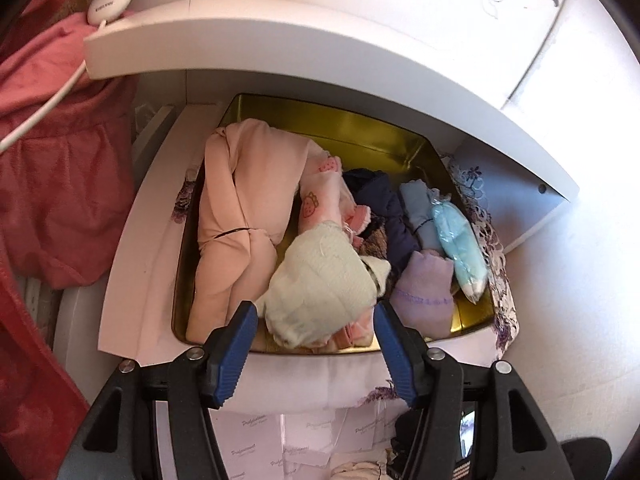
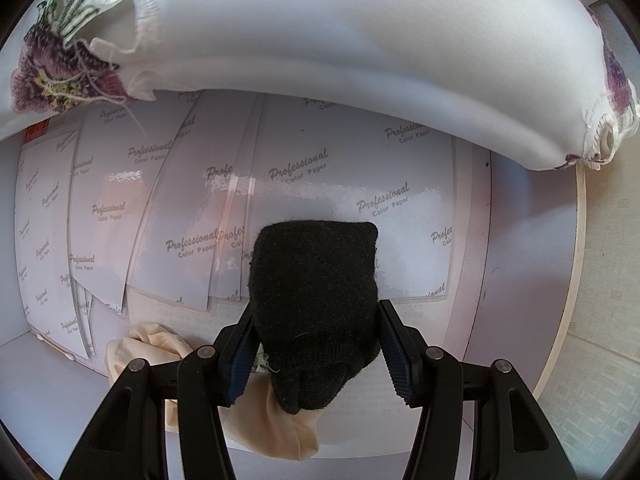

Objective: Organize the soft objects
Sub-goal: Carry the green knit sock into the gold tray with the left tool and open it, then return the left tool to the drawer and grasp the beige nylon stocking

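Black knit sock (image 2: 316,308) is sitting clamped between the right gripper (image 2: 318,340) pads, hanging over printed paper sheets (image 2: 320,184). Left gripper (image 1: 314,336) is standing open, empty, above a pale green sock (image 1: 320,280) lying among folded garments in the gold tin (image 1: 360,128).

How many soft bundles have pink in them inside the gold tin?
2: the big pale pink folded garment along the gold tin's left side, the strawberry-print piece beside it. Others may be buried.
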The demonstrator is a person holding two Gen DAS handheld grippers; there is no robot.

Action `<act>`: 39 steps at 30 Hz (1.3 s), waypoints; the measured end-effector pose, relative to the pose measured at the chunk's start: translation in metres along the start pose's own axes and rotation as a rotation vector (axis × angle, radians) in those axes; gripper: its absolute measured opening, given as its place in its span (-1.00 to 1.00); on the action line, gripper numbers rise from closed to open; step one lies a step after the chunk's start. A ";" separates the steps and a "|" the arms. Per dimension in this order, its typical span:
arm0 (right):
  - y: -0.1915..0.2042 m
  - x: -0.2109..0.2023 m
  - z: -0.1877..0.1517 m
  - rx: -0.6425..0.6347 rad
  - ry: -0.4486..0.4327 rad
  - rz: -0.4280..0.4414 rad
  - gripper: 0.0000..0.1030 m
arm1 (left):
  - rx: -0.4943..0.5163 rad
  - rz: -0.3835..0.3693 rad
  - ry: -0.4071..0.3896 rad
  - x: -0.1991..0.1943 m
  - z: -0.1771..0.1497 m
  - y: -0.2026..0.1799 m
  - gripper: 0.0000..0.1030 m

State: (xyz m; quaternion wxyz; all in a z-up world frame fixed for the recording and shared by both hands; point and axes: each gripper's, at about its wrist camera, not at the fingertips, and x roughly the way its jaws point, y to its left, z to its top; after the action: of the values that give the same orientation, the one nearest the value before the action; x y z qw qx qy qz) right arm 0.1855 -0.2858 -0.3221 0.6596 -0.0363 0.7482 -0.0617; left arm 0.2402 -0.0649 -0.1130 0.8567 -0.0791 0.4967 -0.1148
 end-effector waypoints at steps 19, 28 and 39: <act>-0.005 0.000 -0.003 0.016 -0.001 0.012 0.13 | 0.020 -0.022 0.015 -0.026 -0.045 -0.002 0.19; -0.018 -0.002 -0.002 0.053 -0.001 0.047 0.14 | -0.017 -0.037 0.155 -0.004 -0.083 0.008 0.19; -0.046 -0.001 0.000 0.163 0.004 0.124 0.14 | -0.065 -0.098 0.500 0.060 -0.135 0.012 0.13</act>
State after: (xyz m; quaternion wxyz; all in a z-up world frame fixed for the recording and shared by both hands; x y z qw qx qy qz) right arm 0.1840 -0.3308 -0.3142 0.6613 0.0639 0.7429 -0.0817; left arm 0.1528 -0.0722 -0.2326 0.6976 -0.0997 0.6921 -0.1562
